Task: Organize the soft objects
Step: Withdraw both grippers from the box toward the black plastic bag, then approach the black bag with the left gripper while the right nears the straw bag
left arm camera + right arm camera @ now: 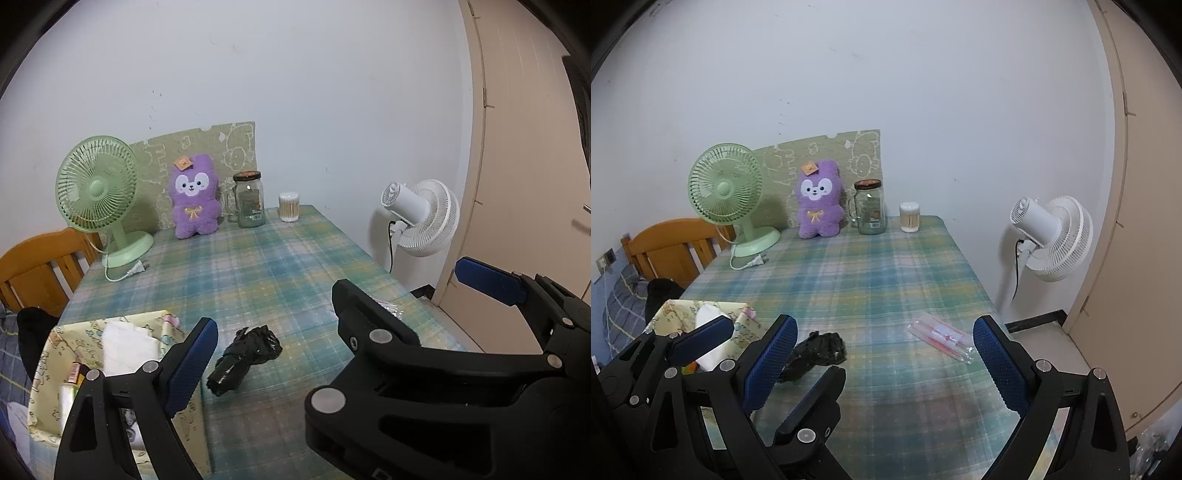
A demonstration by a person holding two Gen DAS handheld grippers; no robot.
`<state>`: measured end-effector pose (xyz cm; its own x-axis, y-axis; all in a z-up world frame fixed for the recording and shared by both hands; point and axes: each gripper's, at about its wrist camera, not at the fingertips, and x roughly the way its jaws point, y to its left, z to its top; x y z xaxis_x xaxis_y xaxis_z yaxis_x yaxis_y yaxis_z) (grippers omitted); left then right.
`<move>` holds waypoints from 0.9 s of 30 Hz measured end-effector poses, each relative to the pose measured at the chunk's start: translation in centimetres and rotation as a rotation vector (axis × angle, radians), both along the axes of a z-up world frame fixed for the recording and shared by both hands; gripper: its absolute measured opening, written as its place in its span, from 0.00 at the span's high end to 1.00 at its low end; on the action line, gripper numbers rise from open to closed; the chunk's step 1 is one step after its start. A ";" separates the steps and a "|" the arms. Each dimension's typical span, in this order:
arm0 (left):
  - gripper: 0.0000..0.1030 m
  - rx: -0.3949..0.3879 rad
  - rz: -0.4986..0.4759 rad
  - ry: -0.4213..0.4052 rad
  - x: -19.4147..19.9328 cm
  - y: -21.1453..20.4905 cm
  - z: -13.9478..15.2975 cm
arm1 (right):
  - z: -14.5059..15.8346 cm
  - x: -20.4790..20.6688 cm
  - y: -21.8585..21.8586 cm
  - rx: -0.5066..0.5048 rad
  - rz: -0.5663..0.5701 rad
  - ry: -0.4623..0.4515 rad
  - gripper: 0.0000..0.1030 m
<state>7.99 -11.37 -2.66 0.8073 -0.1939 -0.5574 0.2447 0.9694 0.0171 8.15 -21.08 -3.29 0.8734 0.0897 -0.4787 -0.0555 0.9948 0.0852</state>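
glass jar (pixel 251 201) label print too small to read, no other legible text

Both your wrist cameras look down the plaid table (pixel 266 266) toward the far wall, left one nearer the fabric box (pixel 122 354); both share the purple plush (pixel 818 210) and green fan (pixel 726 184)

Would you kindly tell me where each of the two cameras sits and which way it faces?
Left wrist view: on the left gripper, open, looking down the plaid-clothed table at the crumpled black plastic bag; the right gripper crosses its right side.
Right wrist view: on the right gripper, open, facing likewise; the left gripper shows lower left.
Shared: purple plush toy, green desk fan, bag.
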 end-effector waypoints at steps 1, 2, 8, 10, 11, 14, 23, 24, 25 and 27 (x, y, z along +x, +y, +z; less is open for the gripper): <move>0.13 -0.004 0.002 0.007 0.2 -0.1 -0.2 | -0.1 0.2 -0.1 0.004 0.000 0.003 0.05; 0.13 -0.008 0.004 0.016 0.4 -0.2 -0.4 | -0.3 0.5 -0.3 0.009 0.000 0.008 0.05; 0.13 -0.007 0.014 0.053 1.9 -0.9 -1.7 | -1.6 2.1 -1.1 0.019 -0.006 0.031 0.05; 0.13 -0.004 0.020 0.062 2.3 -1.1 -2.1 | -2.0 2.4 -1.2 0.014 -0.015 0.033 0.05; 0.13 -0.003 0.029 0.065 2.5 -1.1 -2.4 | -2.3 2.7 -1.3 0.010 -0.019 0.033 0.05; 0.13 -0.008 0.049 0.070 3.1 -1.2 -3.1 | -2.8 3.5 -1.5 0.003 -0.024 0.040 0.05; 0.13 -0.005 0.092 0.117 5.3 -1.3 -5.1 | -5.0 6.0 -1.9 0.013 -0.030 0.099 0.05; 0.13 0.001 0.099 0.119 5.5 -1.3 -5.4 | -5.1 6.2 -1.9 0.013 -0.030 0.104 0.05; 0.13 0.006 0.107 0.117 5.7 -1.3 -5.5 | -5.4 6.6 -1.9 0.009 -0.030 0.111 0.05; 0.13 0.014 0.117 0.126 6.2 -1.3 -6.0 | -5.8 7.0 -1.9 0.002 -0.034 0.118 0.05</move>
<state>14.15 -12.67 -8.67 0.7476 -0.0943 -0.6574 0.1316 0.9913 0.0074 15.13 -22.95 -9.09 0.8133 0.0620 -0.5786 -0.0114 0.9958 0.0907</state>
